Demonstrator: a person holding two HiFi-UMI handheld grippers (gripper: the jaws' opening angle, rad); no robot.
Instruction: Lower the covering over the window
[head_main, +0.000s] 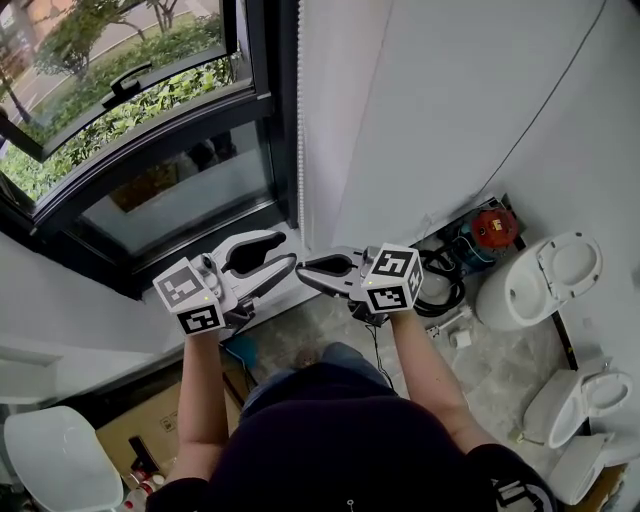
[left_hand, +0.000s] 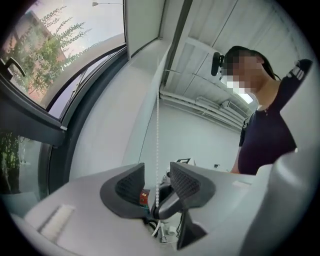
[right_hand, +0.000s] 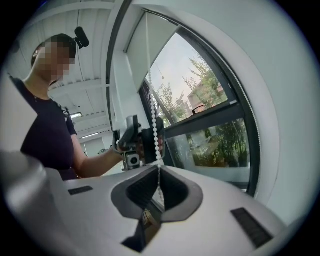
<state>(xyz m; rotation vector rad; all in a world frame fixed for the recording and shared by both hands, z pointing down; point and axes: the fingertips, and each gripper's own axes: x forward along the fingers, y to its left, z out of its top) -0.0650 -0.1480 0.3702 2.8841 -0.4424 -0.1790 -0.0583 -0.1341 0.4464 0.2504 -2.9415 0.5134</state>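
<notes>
I'm mid-pull, I think: right tongs (right_hand: 159, 184) pinch the chain (right_hand: 153, 112), left tongs (left_hand: 156, 181) spread round it. Next: squeeze left, tug toward 6 o'clock.

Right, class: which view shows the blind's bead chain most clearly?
The right gripper view: the bead chain hangs close, each bead distinct, pinched in the right gripper. The left gripper view shows it thin between open jaws; the head view, a faint line.

Unfinished room, apparently under fit-out or used for storage. Loose toilets (head_main: 540, 278) stand on a stone-tile floor (head_main: 500, 375) near a coiled hose (head_main: 440, 285) and cardboard boxes (head_main: 140, 430). Bare white walls (head_main: 450, 100) flank a black-framed window (head_main: 150, 160).
</notes>
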